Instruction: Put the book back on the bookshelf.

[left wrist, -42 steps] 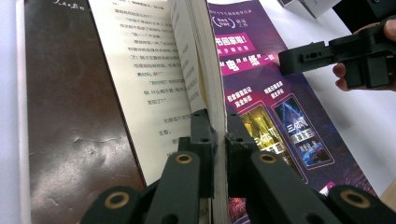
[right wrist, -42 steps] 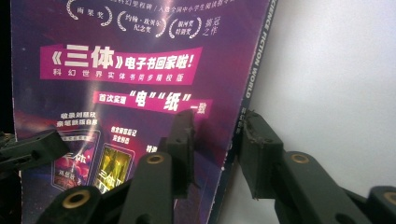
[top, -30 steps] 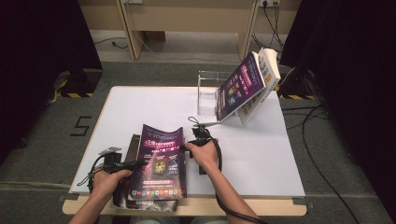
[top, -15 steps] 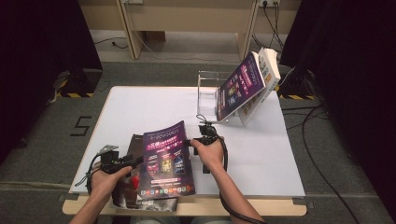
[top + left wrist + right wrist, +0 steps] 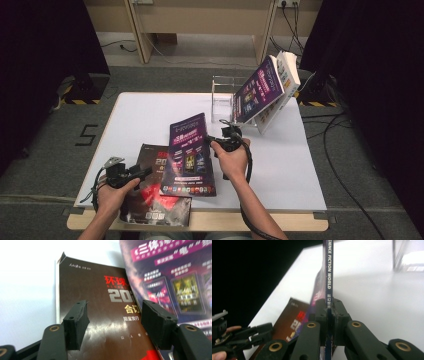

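Two grippers now do different jobs. The right gripper (image 5: 220, 140) is clenched on the spine edge of the purple magazine (image 5: 189, 155) and has lifted that edge off the table (image 5: 140, 112), tilting it toward the rack (image 5: 224, 100). The left gripper (image 5: 142, 173) has just been opening; its pads (image 5: 76, 325) stand released over the dark magazine (image 5: 155, 200), nothing between them. A second ago it pinched the purple one. So the hand-over looks done, and carrying to the rack, beside the magazines (image 5: 265, 90) already leaning there, probably comes next.

purple magazine (image 5: 189, 152), dark brown-red magazine (image 5: 152, 197), white table (image 5: 135, 117)
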